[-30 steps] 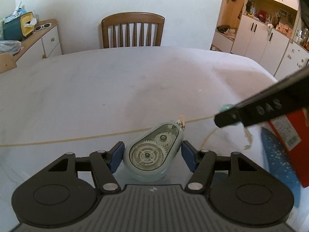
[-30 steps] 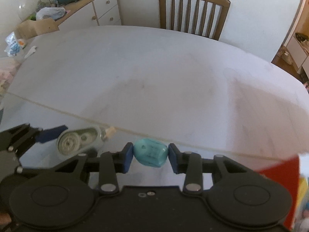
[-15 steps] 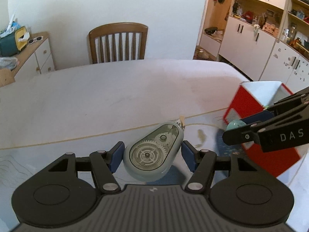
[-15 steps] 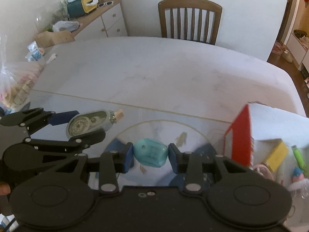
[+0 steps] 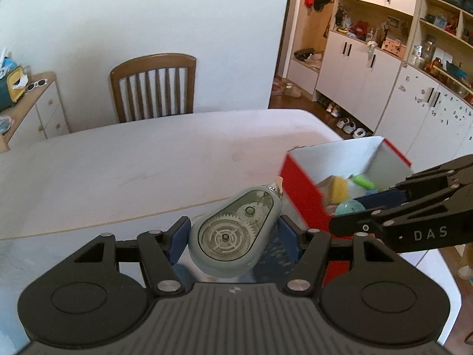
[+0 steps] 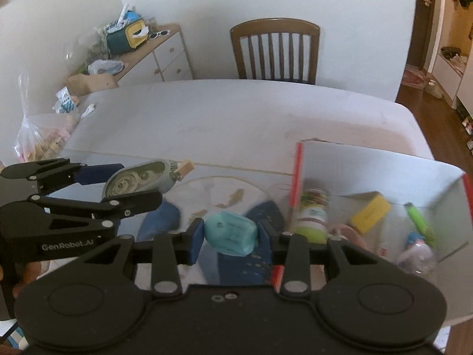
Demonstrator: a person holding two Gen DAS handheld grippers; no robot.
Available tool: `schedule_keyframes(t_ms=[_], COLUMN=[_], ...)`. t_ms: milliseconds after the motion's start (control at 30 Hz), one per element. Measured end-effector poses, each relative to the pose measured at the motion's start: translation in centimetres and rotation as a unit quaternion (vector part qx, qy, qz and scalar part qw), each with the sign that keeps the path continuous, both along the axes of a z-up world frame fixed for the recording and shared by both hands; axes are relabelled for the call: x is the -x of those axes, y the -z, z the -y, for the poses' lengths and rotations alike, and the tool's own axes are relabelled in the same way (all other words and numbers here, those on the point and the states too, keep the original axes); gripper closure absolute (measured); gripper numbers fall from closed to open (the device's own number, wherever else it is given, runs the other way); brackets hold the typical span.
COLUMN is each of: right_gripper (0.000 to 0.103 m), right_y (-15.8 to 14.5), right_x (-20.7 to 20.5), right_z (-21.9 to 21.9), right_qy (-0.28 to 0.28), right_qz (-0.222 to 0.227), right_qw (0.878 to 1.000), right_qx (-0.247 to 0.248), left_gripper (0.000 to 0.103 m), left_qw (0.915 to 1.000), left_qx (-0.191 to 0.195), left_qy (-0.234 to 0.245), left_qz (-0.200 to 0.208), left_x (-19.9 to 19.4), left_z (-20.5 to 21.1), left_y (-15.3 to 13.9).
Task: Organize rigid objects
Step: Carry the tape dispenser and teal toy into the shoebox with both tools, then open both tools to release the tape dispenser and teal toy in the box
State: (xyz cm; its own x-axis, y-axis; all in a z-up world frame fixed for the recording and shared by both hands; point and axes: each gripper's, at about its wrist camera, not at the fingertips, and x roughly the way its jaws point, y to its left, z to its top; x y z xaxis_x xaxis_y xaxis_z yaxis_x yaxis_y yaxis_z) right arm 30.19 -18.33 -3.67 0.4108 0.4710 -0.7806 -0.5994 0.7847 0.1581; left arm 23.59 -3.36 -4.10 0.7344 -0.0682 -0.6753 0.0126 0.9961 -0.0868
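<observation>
Left hand-held gripper (image 5: 233,235) pinches grey-green teardrop plastic tape dispenser (image 5: 233,233) w/ gears; right hand-held gripper (image 6: 230,236) clamps turquoise rounded block (image 6: 230,232) nr red-and-white cardboard box (image 6: 384,162) on desk (image 6: 236,112).

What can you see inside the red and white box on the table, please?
Inside the box: a green-labelled jar, a yellow block, a green marker and a small clear bottle. The near wall hides anything lower.
</observation>
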Motion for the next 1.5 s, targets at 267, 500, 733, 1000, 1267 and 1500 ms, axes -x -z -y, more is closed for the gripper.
schedule_keyframes(t_ms=[267, 500, 733, 1000, 1267, 1500], right_gripper=[0.065, 0.065, 0.065, 0.065, 0.065, 0.065], right_y=[-0.3, 0.6, 2.4, 4.4, 6.2, 7.6], right_x=[-1.3, -3.1, -4.1, -5.3, -7.0, -8.0], right_z=[6.7, 12.2, 15.9, 17.7, 18.3, 17.7], right_qy=[0.016, 0.031, 0.033, 0.030, 0.027, 0.014], right_qz=[0.007, -0.004, -0.022, -0.046, -0.067, -0.081], right_qw=[1.000, 1.000, 0.999, 0.997, 0.996, 0.994], right_qx=[-0.007, -0.001, 0.015, 0.046, 0.056, 0.068], left_gripper=[0.039, 0.039, 0.039, 0.039, 0.039, 0.039], left_qw=[0.9999, 0.9998, 0.9992, 0.9976, 0.9938, 0.9889], left_qx=[-0.007, -0.014, -0.025, -0.028, -0.043, -0.061], left_qy=[0.006, 0.013, 0.026, 0.042, 0.065, 0.091], left_qz=[0.007, -0.003, -0.019, -0.048, -0.080, -0.100], left_x=[-2.2, -4.4, -7.0, -11.1, -14.9, -17.0], left_z=[6.0, 10.6, 14.2, 17.0, 19.7, 21.8], left_y=[-1.0, -0.2, 1.1, 2.9, 5.5, 7.4])
